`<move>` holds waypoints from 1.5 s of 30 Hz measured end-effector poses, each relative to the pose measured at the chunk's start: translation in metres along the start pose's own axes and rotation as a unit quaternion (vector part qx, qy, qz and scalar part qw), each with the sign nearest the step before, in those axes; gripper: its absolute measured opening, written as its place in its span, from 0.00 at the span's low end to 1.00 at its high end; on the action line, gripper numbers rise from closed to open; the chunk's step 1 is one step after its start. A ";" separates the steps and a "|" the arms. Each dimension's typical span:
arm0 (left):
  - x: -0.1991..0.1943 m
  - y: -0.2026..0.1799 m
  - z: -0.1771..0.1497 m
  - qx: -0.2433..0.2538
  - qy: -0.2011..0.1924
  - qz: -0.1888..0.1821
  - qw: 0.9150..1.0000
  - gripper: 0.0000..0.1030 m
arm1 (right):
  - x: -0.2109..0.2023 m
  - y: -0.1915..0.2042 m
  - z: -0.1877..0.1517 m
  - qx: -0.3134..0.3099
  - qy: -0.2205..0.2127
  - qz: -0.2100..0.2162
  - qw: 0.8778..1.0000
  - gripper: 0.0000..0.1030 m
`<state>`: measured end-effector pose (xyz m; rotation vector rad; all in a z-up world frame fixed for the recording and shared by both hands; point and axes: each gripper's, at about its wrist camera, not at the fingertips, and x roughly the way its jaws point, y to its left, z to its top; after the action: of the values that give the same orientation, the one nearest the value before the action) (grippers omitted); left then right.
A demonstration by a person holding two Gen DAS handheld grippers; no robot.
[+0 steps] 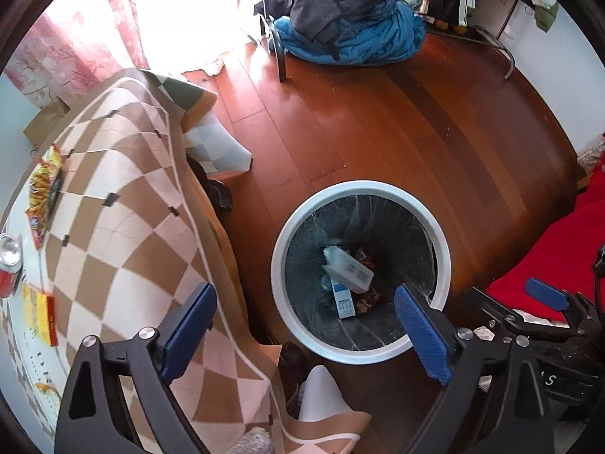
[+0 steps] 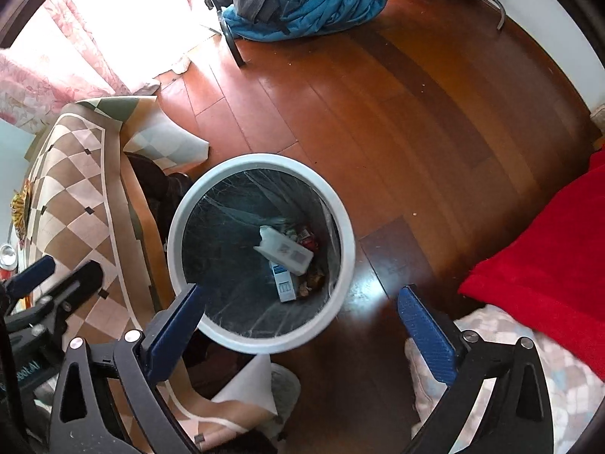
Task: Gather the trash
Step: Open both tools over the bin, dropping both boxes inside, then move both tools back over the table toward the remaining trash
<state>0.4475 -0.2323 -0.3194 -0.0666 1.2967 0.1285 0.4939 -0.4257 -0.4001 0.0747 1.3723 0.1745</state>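
Far left of the left gripper (image 1: 306,335), on the checked cloth (image 1: 124,204): snack bag (image 1: 43,196), red can (image 1: 9,265), yellow-red box (image 1: 39,314); all remaining trash, well apart from either tool. The box lies with its long axis running toward the gripper's base. Left gripper: jaws wide apart, nothing held, poised above the bin (image 1: 361,270), whose mouth lies just ahead between the fingers. Bin contents: white bottle (image 1: 348,268), blue-white carton (image 1: 342,299), wrappers. Right gripper (image 2: 298,325): likewise spread and empty, bin (image 2: 261,253) ahead and left of centre, red blanket (image 2: 548,265) to its right. Judgement: the left gripper is nearer the table items; the coming move is a swing leftward and away from the bin.
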 end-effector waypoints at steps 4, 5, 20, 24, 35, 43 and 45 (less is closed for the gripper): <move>-0.022 0.008 -0.006 -0.005 -0.012 0.002 1.000 0.94 | -0.020 0.002 -0.008 -0.006 -0.008 -0.016 1.000 1.00; -0.026 0.009 -0.007 -0.006 -0.015 0.003 1.000 0.94 | -0.026 0.001 -0.010 -0.006 -0.011 -0.018 1.000 1.00; -0.129 0.030 -0.039 -0.024 -0.083 -0.014 0.996 0.94 | -0.148 0.019 -0.051 -0.016 -0.086 -0.020 0.996 1.00; -0.161 0.040 -0.050 -0.029 -0.106 -0.020 0.994 0.94 | -0.188 0.031 -0.064 -0.017 -0.118 -0.007 0.993 1.00; -0.224 0.136 -0.088 -0.108 -0.148 0.025 0.983 0.94 | -0.244 0.115 -0.086 -0.045 -0.149 0.080 0.985 1.00; -0.160 0.289 -0.158 -0.246 -0.068 0.118 0.960 0.94 | -0.158 0.293 -0.098 -0.241 -0.052 0.090 0.965 1.00; -0.139 0.316 -0.177 -0.270 -0.047 0.142 0.951 0.94 | -0.127 0.343 -0.099 -0.288 -0.026 0.081 0.954 1.00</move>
<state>0.2003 0.0510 -0.2262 -0.3369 1.1396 0.7253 0.3458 -0.1144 -0.2437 -0.2964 1.2167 0.6999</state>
